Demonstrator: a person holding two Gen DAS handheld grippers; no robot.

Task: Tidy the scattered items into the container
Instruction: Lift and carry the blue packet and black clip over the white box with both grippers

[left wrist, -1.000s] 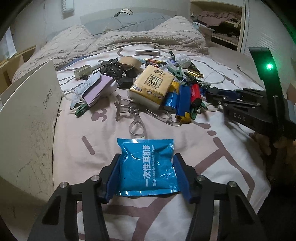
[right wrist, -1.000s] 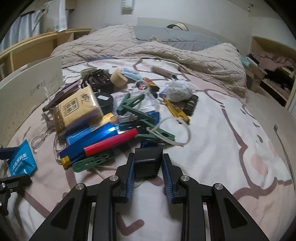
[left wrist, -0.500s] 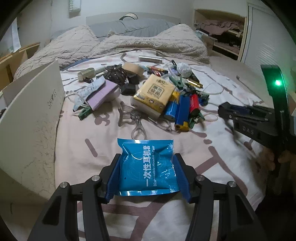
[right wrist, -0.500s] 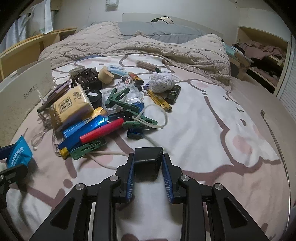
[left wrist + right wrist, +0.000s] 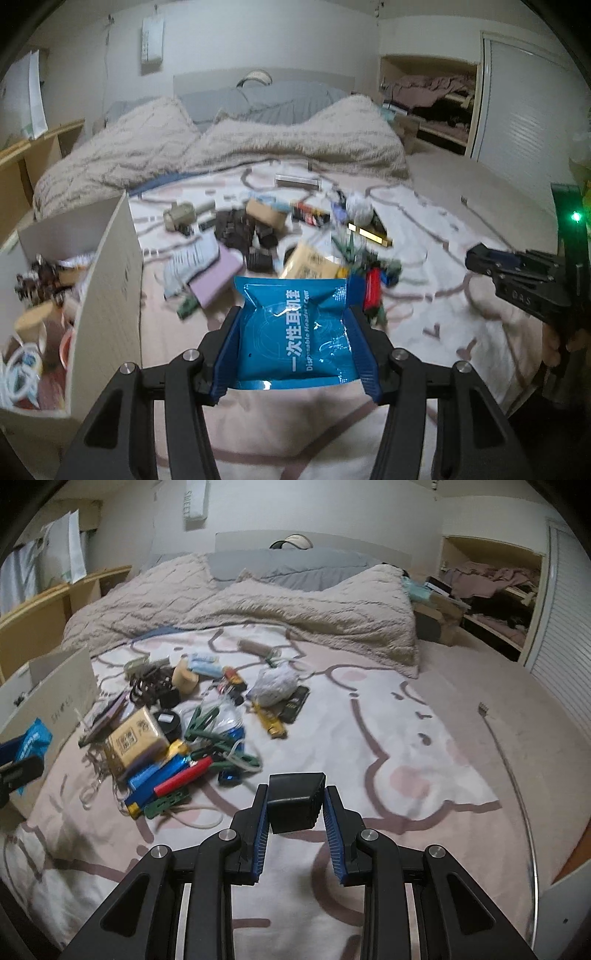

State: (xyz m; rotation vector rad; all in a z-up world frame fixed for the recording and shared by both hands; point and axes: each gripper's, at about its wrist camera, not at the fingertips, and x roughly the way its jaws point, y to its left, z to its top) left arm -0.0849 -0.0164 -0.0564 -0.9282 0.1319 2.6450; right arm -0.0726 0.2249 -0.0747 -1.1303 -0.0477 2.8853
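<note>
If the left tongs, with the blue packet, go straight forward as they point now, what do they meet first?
Probably the clutter pile on the bed: the purple pad and the yellow tissue pack lie just beyond the blue packet. The left tongs seem raised, so depth is uncertain.

The left gripper is raised above the bed, its blue-padded fingers spread wide and clamped against both side edges of a blue packet. The right gripper is also lifted, its fingers closed narrowly on a black block. In the left wrist view the right gripper sits off to the right, a hand wrapped around its handle
</note>
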